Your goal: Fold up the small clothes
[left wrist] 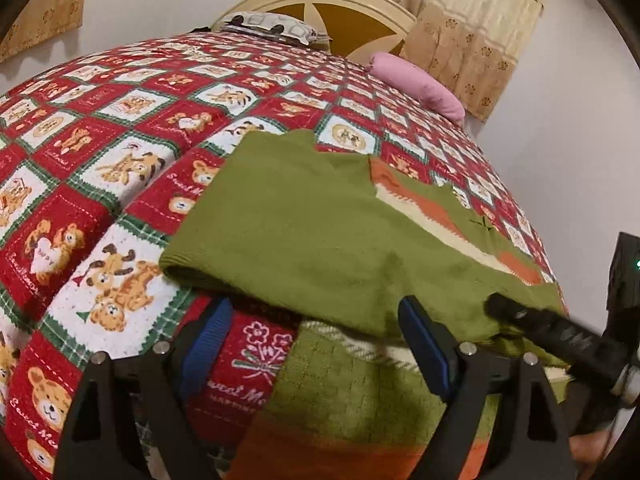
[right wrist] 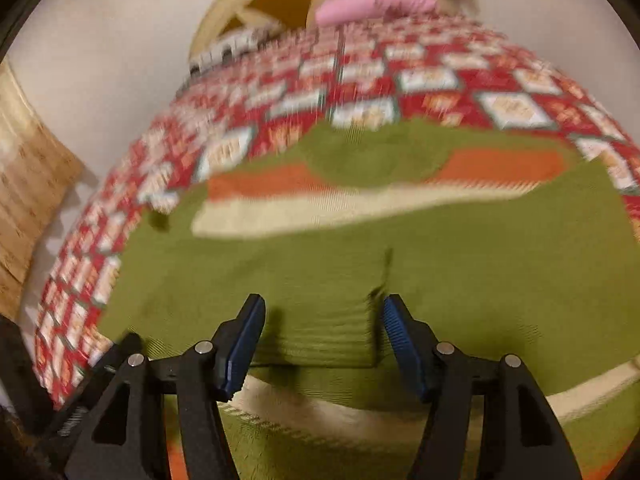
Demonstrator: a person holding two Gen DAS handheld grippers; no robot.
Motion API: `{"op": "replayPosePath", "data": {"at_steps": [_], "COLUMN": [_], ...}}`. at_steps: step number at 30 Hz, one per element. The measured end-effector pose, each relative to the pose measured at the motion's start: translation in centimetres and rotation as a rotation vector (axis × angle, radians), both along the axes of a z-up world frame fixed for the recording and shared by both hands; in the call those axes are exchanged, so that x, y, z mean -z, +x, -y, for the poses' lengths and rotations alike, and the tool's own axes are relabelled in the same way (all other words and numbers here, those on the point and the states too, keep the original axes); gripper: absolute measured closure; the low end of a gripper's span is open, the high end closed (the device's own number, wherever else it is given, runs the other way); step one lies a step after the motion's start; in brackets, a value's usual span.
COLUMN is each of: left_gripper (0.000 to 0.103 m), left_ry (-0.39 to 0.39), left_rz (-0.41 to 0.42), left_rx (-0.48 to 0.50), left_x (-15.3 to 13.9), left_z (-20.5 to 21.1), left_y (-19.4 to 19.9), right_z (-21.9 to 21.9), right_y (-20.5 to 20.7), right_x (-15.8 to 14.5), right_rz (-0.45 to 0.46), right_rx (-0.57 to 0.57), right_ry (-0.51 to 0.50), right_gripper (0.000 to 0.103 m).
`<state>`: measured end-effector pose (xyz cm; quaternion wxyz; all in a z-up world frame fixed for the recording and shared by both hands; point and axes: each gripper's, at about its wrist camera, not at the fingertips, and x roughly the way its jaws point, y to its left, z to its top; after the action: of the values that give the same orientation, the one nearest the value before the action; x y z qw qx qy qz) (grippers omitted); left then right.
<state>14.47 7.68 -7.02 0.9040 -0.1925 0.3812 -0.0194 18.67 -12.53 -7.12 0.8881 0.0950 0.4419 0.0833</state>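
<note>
A small green knitted sweater (left wrist: 304,232) with orange and cream stripes lies on the bed, partly folded, with a green flap laid over its striped body. It also fills the right wrist view (right wrist: 400,264), which is blurred. My left gripper (left wrist: 316,320) is open at the sweater's near edge, the folded hem lying over its fingertips. My right gripper (right wrist: 324,320) is open and empty just above the sweater's ribbed cuff. One finger of the right gripper (left wrist: 560,332) shows at the right of the left wrist view, resting on the green cloth.
The bed is covered by a red, white and green teddy-bear quilt (left wrist: 120,152). A pink pillow (left wrist: 416,84) and a patterned pillow (left wrist: 272,26) lie by the cream headboard (left wrist: 320,4). Walls and beige curtains (left wrist: 472,20) stand behind.
</note>
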Motion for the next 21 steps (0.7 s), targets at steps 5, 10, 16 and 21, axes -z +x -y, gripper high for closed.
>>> {"op": "replayPosePath", "data": {"at_steps": [5, 10, 16, 21], "left_gripper": [0.016, 0.016, 0.016, 0.016], "left_ry": [-0.015, -0.018, -0.026, -0.01], "left_rz": [0.006, 0.007, 0.004, -0.002], "left_rx": [-0.001, -0.003, -0.008, -0.01], "left_x": [0.0, 0.1, 0.1, 0.0], "left_z": [-0.2, -0.3, -0.4, -0.2], "left_y": [0.0, 0.0, 0.0, 0.1], "right_z": [-0.8, -0.2, 2.2, 5.9], "right_y": [0.1, -0.6, -2.4, -3.5], "right_x": [-0.7, -7.4, -16.1, -16.3], "right_rz": [0.034, 0.215, 0.423, 0.429], "right_rx": [-0.021, -0.027, 0.038, 0.097], "right_ry": [-0.08, -0.08, -0.109, -0.189], "right_gripper": [0.097, 0.098, 0.098, 0.098]}}
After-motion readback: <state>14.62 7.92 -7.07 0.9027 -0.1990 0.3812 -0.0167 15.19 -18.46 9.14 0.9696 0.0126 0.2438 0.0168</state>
